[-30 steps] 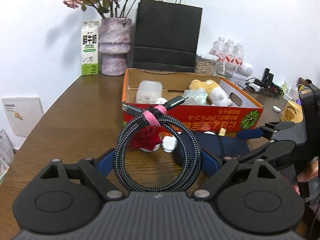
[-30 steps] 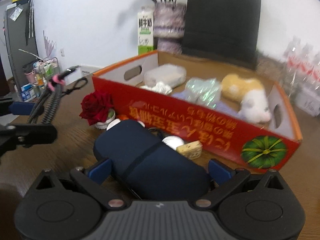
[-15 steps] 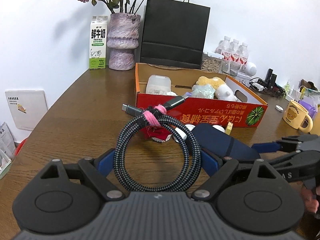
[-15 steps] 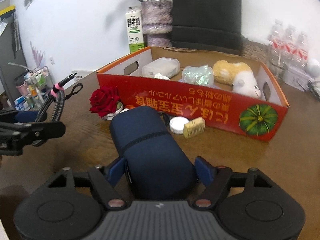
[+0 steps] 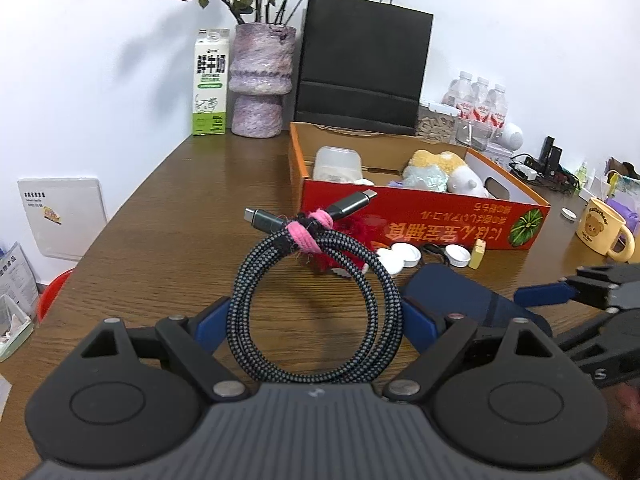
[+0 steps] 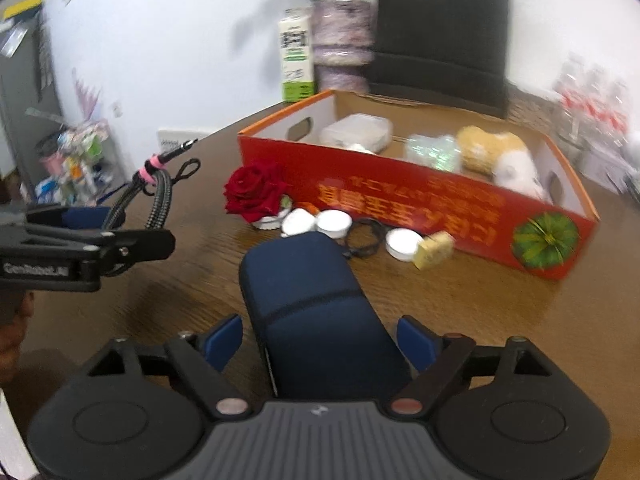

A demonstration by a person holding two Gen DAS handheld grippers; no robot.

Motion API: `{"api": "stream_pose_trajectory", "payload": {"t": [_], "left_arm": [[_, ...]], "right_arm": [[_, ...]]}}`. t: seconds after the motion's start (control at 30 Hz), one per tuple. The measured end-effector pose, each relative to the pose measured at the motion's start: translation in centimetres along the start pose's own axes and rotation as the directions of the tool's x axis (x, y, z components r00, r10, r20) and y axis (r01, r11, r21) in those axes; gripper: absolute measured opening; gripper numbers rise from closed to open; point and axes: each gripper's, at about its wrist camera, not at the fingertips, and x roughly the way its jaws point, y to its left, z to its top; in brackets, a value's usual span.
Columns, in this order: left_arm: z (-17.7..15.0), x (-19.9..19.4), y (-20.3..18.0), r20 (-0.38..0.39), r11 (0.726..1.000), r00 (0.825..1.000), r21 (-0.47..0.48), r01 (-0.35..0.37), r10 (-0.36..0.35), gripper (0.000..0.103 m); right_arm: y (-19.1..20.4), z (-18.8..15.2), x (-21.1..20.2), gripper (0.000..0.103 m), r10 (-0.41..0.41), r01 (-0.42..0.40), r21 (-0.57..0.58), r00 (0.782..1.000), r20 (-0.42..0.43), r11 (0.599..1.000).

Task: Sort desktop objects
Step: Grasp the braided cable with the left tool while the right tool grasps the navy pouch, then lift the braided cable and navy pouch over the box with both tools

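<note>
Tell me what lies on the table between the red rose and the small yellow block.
In the right wrist view, between the red rose and the yellow block lie three white round lids and a black ring-shaped band.

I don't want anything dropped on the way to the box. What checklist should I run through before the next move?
1. Cable held by left claw: ok; the coil sits clamped between its pads.
2. Right claw gripping the navy case: not ok; its jaws are opening and gaps show beside the case.
3. Room in the orange box: ok; bare cardboard floor shows at the back.
4. Clutter before the box: not ok; the rose and white lids lie along its front wall.
5. Claws apart: ok; a clear gap shows between them.
</note>
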Motion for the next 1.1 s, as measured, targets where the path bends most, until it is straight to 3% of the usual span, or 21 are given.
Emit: {"api": "stream_pose_trajectory", "payload": {"t": [0.2, 0.33, 0.43, 0.53, 0.77, 1.1], "left_arm": [[-0.2, -0.7, 0.9, 0.009, 1.0, 1.0, -0.022, -0.012, 0.013, 0.089], [-0.2, -0.6, 1.1, 0.005, 1.0, 1.0, -0.023, -0.015, 0.016, 0.089], [-0.1, -0.6, 1.1, 0.007, 1.0, 1.0, -0.021, -0.009, 0.009, 0.089], [0.0, -0.6, 0.7, 0.013, 1.0, 1.0, -0.015, -0.002, 0.003, 0.089], [1.2, -0.8, -0.4, 0.046, 1.0, 0.999, 0.004, 0.014, -0.014, 0.089], [5.8, 0.3, -3.2, 0.149, 0.998, 0.988, 0.05, 0.044, -0.051, 0.089]], "right_arm": [[0.3, 1.1, 2.9, 0.085, 0.019, -0.02, -0.026, 0.998, -0.062, 0.999], [0.6, 0.8, 2.8, 0.073, 0.012, -0.013, -0.037, 0.999, -0.039, 0.999], [0.3, 0.5, 2.0, 0.065, 0.015, -0.016, -0.019, 1.0, -0.011, 1.0], [-0.2, 0.2, 1.4, 0.063, 0.018, -0.018, 0.004, 1.0, 0.011, 1.0], [-0.7, 0.4, -0.6, 0.063, 0.021, -0.024, 0.026, 0.996, 0.087, 0.999], [-4.0, 4.2, -3.2, 0.063, -0.05, 0.026, 0.103, 0.971, 0.234, 0.994]]}}
